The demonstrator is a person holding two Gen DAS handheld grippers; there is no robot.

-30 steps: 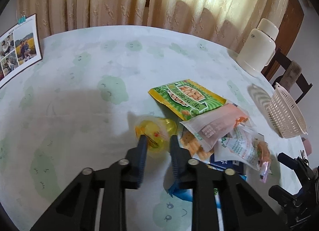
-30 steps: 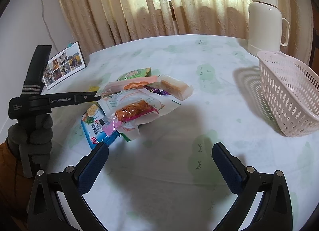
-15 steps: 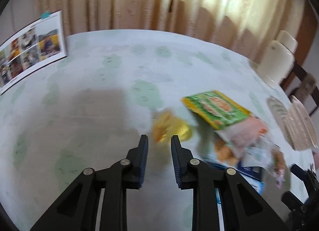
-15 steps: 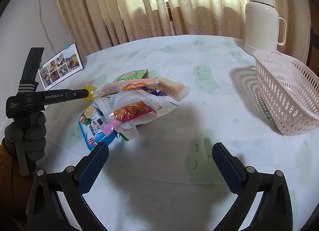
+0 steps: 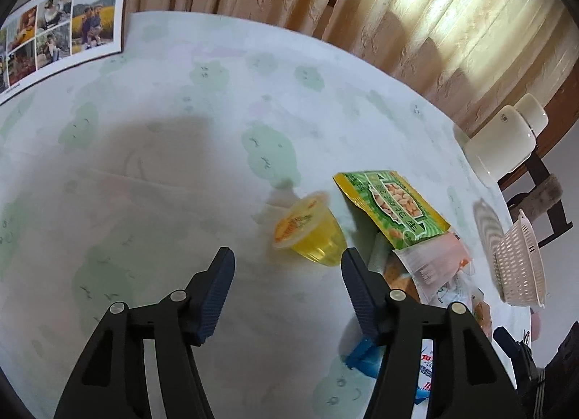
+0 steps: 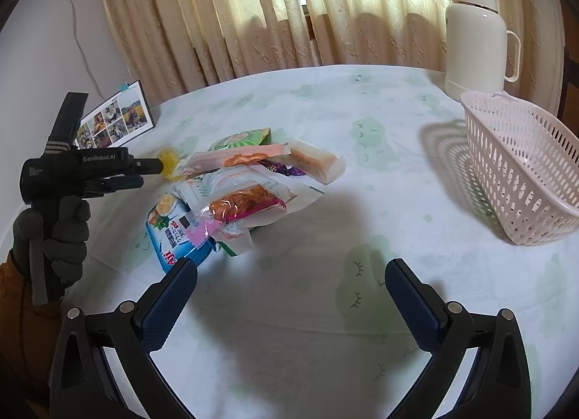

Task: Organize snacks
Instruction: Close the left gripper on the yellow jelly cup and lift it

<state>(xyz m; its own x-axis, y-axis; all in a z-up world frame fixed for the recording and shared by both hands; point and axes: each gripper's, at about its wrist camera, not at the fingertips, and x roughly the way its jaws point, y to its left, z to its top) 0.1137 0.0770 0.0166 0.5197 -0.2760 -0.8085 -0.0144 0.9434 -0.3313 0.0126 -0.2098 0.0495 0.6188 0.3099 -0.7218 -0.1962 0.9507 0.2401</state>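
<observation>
A yellow jelly cup (image 5: 307, 232) lies tipped on its side on the tablecloth, just ahead of my open left gripper (image 5: 286, 267) and nearer its right finger. It also shows in the right wrist view (image 6: 169, 162). Beside it lies a green peanut packet (image 5: 392, 205), and a pile of snack packets (image 6: 246, 194) spreads behind. A pink plastic basket (image 6: 524, 180) stands empty at the right. My right gripper (image 6: 291, 292) is open and empty, above bare cloth in front of the pile.
A white thermos (image 6: 476, 35) stands at the back right near the basket. A photo calendar (image 5: 61, 24) stands at the back left. Curtains hang behind the round table. A chair (image 5: 539, 198) is past the table's edge.
My left gripper has opened wide, from nearly shut around the jelly cup. The cup now lies tipped on the cloth ahead of it. The right gripper has barely moved.
</observation>
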